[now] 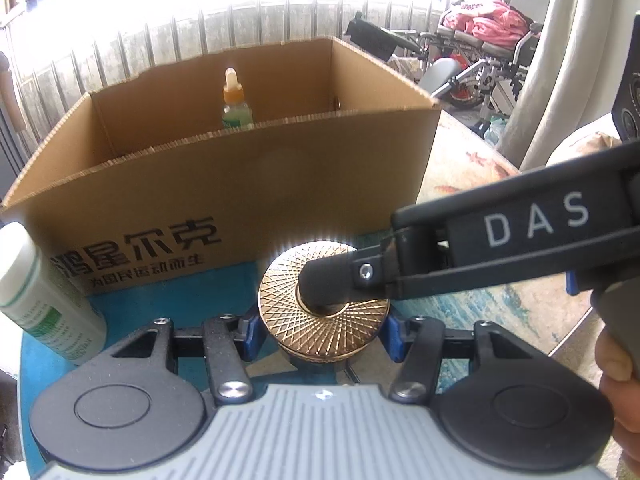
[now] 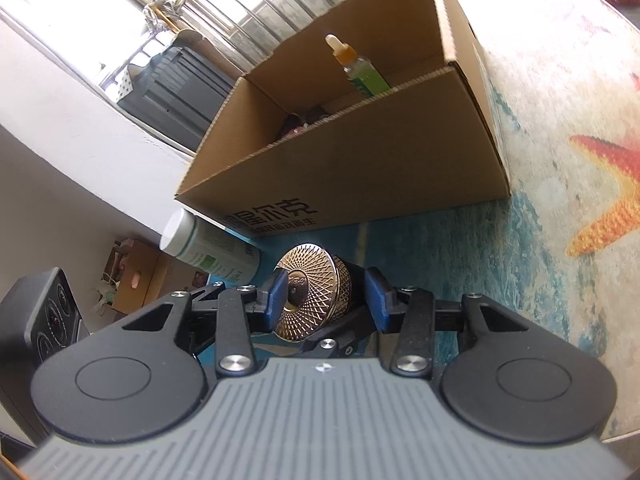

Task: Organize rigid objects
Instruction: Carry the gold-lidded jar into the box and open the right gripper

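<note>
Both tongs, the left gripper (image 1: 320,332) and right gripper (image 2: 326,300), clench the gold jar (image 1: 324,300) mid-frame, next needing a lift over the cardboard box (image 1: 240,184) wall above.

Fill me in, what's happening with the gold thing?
A person is working two handheld grippers. Both are clamped on the round gold patterned jar: the left gripper across its sides, the right gripper top to bottom. It sits just in front of the open cardboard box, which already holds a dropper bottle. A white bottle stands beside the box.
</note>
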The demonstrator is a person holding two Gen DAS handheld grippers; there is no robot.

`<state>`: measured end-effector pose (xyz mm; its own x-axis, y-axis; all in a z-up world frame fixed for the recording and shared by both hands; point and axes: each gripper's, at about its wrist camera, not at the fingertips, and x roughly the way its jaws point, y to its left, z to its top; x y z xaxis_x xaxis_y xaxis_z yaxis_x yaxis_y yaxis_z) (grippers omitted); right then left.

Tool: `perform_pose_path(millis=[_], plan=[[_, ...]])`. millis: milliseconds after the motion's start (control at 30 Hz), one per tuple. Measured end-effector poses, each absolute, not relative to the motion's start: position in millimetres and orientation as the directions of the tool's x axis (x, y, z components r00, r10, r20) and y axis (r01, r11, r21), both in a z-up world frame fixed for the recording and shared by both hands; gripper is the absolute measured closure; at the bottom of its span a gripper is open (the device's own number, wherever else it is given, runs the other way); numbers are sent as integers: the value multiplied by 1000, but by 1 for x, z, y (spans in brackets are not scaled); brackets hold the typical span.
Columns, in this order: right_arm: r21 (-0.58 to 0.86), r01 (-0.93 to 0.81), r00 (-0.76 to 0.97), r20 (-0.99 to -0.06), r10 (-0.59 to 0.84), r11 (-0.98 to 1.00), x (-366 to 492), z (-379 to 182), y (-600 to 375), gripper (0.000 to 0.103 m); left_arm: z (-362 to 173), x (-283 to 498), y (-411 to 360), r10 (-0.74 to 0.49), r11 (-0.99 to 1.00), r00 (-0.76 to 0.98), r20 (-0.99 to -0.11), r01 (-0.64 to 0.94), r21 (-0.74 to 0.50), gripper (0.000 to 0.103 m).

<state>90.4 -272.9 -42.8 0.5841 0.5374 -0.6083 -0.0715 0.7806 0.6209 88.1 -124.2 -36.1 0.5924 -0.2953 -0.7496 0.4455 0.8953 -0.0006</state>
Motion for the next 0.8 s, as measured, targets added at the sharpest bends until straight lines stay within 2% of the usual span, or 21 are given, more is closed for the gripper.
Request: perform_pose_path(millis=[300,500,667,800], plan=[[598,-160,631,-549,547,785,81,8,-268,60,8,76,-120,-277,903,672,-687,427,53,46],[541,-241,653,-524,547,806,98,54,-267,60,48,92,-118,-279,914,704,-653,403,44,46],[471,-291,658,-533,531,833,126,88,-273,58,73,125,-123,-301,915,704,-643,403,13,46],[430,-291,634,-582,509,855,164,98,-286,58,78,165,-136,-321,914,666,-673,404,-36,46]])
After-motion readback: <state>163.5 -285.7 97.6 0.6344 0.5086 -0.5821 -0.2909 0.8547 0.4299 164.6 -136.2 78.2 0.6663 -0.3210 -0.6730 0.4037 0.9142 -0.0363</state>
